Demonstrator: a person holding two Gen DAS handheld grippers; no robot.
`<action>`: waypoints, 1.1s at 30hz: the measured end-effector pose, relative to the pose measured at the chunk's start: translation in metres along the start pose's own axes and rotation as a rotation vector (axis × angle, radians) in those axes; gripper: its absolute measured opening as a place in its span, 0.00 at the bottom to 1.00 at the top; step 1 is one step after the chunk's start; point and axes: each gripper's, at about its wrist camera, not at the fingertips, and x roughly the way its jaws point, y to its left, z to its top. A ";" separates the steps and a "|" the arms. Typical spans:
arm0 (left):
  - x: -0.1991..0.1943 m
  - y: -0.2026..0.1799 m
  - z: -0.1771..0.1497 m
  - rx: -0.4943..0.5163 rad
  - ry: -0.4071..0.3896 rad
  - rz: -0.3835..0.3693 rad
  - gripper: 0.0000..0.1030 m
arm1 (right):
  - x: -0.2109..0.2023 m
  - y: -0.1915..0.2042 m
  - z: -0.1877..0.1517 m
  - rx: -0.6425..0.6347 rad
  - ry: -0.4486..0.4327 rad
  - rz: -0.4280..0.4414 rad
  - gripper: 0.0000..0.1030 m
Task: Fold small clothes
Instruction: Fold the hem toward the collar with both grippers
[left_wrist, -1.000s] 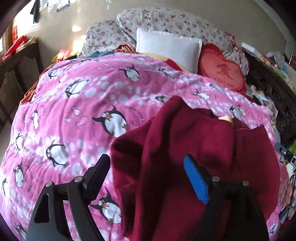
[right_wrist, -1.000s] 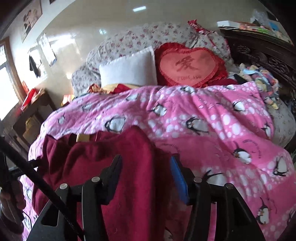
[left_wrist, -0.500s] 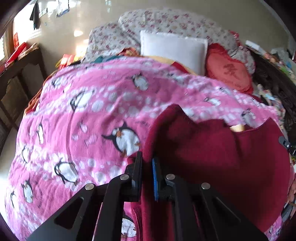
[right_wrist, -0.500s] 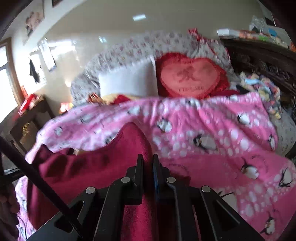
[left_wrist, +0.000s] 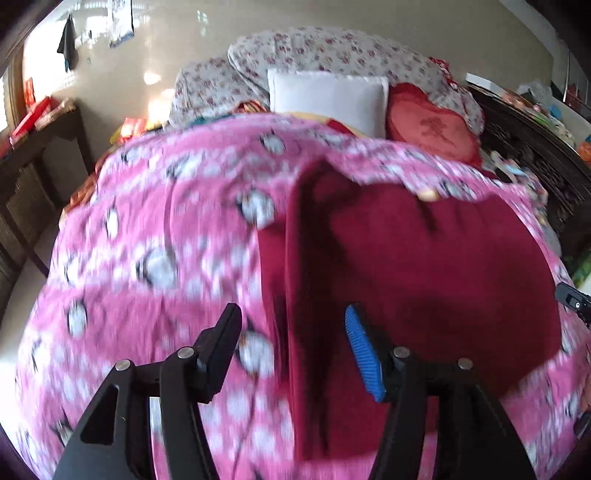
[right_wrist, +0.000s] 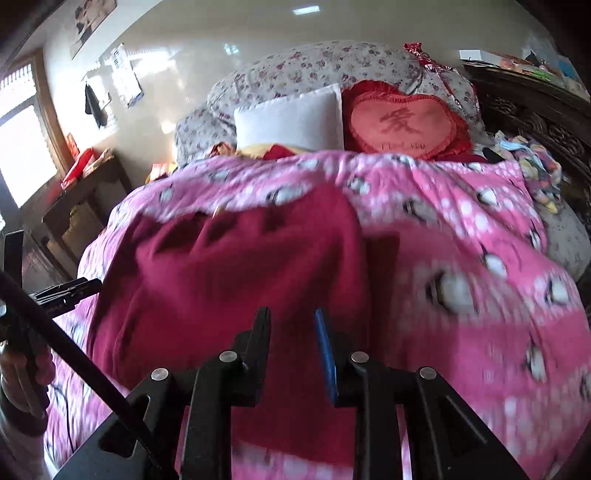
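A dark red garment (left_wrist: 424, 266) lies spread on the pink penguin blanket (left_wrist: 147, 240), with a folded edge along its left side. It also shows in the right wrist view (right_wrist: 229, 266). My left gripper (left_wrist: 291, 328) is open and empty, its jaws astride the garment's left folded edge. My right gripper (right_wrist: 291, 325) is partly open and empty, just above the garment's near right part. Both views are blurred by motion.
A white pillow (left_wrist: 328, 99), a red heart cushion (left_wrist: 432, 136) and floral bedding (left_wrist: 332, 51) lie at the head of the bed. A dark wooden table (left_wrist: 33, 147) stands left. Dark carved furniture (right_wrist: 535, 114) with clutter stands right.
Both grippers were shut on the garment's edges half a second ago. Both have opened and let the cloth go; it now lies flatter on the blanket.
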 end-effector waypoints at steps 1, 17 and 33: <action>-0.004 0.003 -0.012 -0.002 0.011 0.001 0.56 | -0.005 -0.002 -0.008 0.014 -0.004 0.010 0.50; 0.026 0.003 -0.062 -0.065 0.179 -0.200 0.15 | -0.007 -0.038 -0.061 0.132 0.000 0.060 0.09; -0.007 0.013 -0.062 0.014 0.135 -0.160 0.12 | -0.037 -0.034 -0.062 0.101 -0.003 -0.042 0.16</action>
